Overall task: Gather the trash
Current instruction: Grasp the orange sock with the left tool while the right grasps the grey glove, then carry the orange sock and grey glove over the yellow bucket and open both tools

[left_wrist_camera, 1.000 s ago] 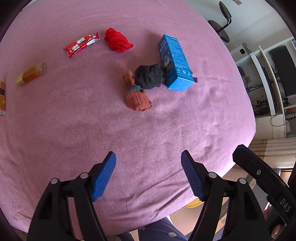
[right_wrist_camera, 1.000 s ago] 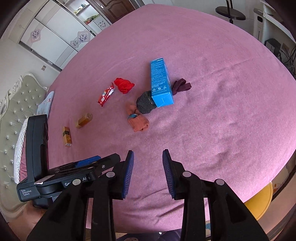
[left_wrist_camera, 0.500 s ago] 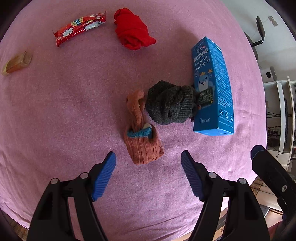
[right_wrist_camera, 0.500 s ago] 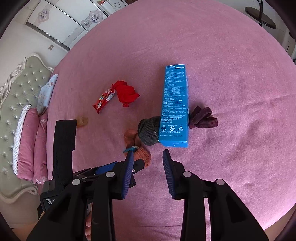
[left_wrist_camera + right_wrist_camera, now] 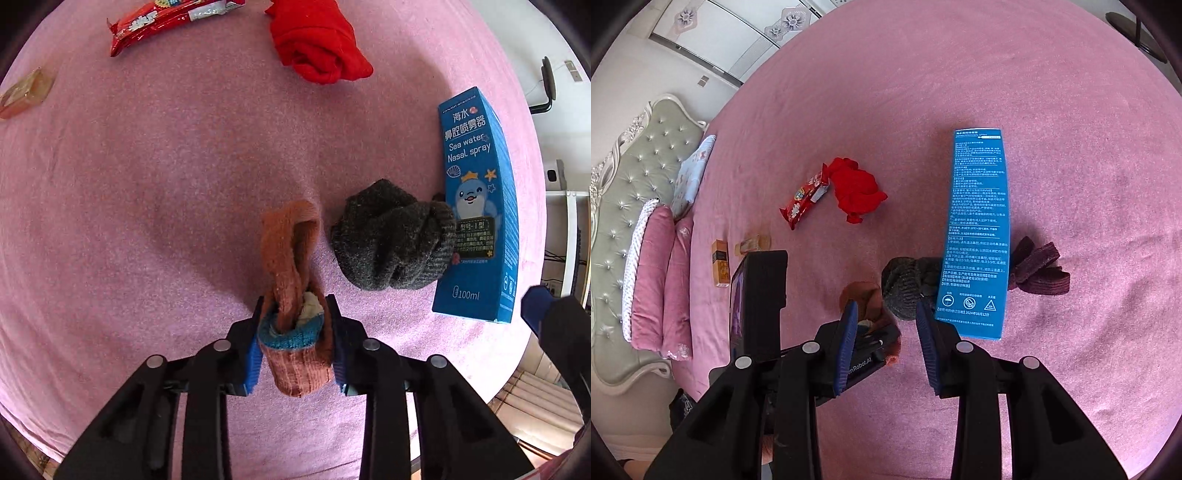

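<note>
Left wrist view: left gripper (image 5: 295, 332) clamps the orange sock (image 5: 293, 295) — right gripper (image 5: 886, 328) hangs narrowly parted.

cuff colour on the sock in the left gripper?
Teal-blue cuff on the orange sock; clearest in the left wrist view.

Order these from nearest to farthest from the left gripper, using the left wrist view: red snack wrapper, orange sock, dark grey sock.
1. orange sock, clamped inside the left gripper.
2. dark grey sock, just ahead to the right.
3. red snack wrapper, far ahead to the left.

Left tool (image 5: 295, 332) clamped (right tool (image 5: 886, 328) agape)
</note>
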Action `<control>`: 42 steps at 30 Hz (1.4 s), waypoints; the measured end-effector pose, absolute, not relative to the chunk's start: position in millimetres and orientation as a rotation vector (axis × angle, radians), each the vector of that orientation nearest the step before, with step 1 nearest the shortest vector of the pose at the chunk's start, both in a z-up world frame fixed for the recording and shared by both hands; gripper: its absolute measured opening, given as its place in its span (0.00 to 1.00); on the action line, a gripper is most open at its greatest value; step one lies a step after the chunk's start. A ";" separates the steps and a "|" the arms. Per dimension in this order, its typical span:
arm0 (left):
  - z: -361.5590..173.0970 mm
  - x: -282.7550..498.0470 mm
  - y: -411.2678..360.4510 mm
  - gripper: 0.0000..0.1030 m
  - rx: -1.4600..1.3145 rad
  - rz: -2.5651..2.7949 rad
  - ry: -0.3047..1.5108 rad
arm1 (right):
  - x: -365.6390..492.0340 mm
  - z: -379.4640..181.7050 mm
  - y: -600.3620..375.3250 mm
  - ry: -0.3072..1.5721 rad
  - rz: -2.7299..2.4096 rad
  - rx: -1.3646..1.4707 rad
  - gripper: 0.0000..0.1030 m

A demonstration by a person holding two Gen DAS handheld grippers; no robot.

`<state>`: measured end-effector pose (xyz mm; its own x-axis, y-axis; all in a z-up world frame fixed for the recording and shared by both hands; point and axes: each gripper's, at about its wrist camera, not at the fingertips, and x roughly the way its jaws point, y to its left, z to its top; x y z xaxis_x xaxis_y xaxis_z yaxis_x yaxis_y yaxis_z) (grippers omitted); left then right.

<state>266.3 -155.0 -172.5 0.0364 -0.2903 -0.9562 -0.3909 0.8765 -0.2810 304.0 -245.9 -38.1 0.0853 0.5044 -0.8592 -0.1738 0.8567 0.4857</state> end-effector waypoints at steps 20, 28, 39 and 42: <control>-148.8 235.4 -116.3 0.29 -0.637 0.056 1.480 | 316.4 -82.2 -216.7 1.460 0.372 0.152 0.08; -121.7 224.4 -105.0 0.29 -0.631 0.033 1.443 | 287.2 -44.5 -228.6 1.411 0.427 0.242 0.08; -56.2 161.9 -120.8 0.29 -0.485 -0.144 1.394 | 186.9 7.2 -265.6 1.327 0.323 0.408 0.08; -46.7 138.3 -128.0 0.29 -0.437 -0.194 1.391 | 152.9 12.6 -277.7 1.303 0.280 0.448 0.08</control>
<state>138.3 -128.0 -46.7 0.1788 -0.3842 -0.9058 -0.1214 0.9049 -0.4078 152.9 -277.7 12.6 0.2487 0.4437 -0.8610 0.0503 0.8818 0.4690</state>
